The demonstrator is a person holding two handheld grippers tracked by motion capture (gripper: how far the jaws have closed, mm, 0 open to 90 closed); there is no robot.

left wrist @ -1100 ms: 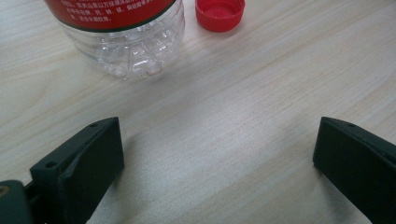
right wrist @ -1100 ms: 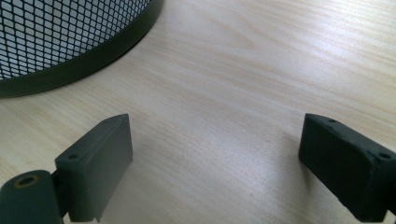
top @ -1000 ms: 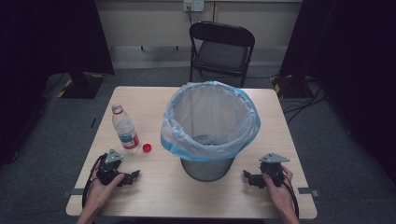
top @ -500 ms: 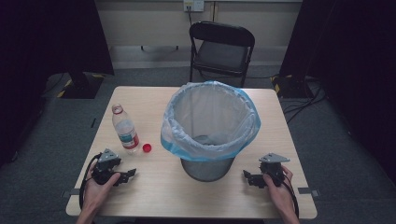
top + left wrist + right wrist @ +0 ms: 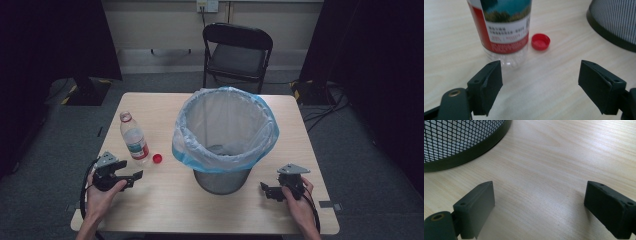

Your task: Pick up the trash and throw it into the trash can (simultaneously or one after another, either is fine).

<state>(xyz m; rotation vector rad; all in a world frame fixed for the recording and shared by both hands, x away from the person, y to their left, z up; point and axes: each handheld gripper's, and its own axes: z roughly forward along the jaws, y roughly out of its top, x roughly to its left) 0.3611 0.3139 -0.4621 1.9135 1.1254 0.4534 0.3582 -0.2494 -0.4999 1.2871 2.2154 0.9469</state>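
With nothing between its jaws, which have just been closing, the left gripper (image 5: 540, 85) should centre on the bottle (image 5: 504, 30) at upper left, below its label, avoiding the red cap (image 5: 540, 41).

Inspector A: High view: the desk (image 5: 165, 200) is evenly lit from overhead; the surroundings fall off to near black. Slightly soft, no glare.

Inspector B: Left gripper view: the bottle (image 5: 504, 27) beyond the fingers (image 5: 489, 85) is blurred, and faint shadows lie beneath them. Right gripper view: the wood grain between the fingers (image 5: 477, 206) is sharp, with a soft sheen farther off.
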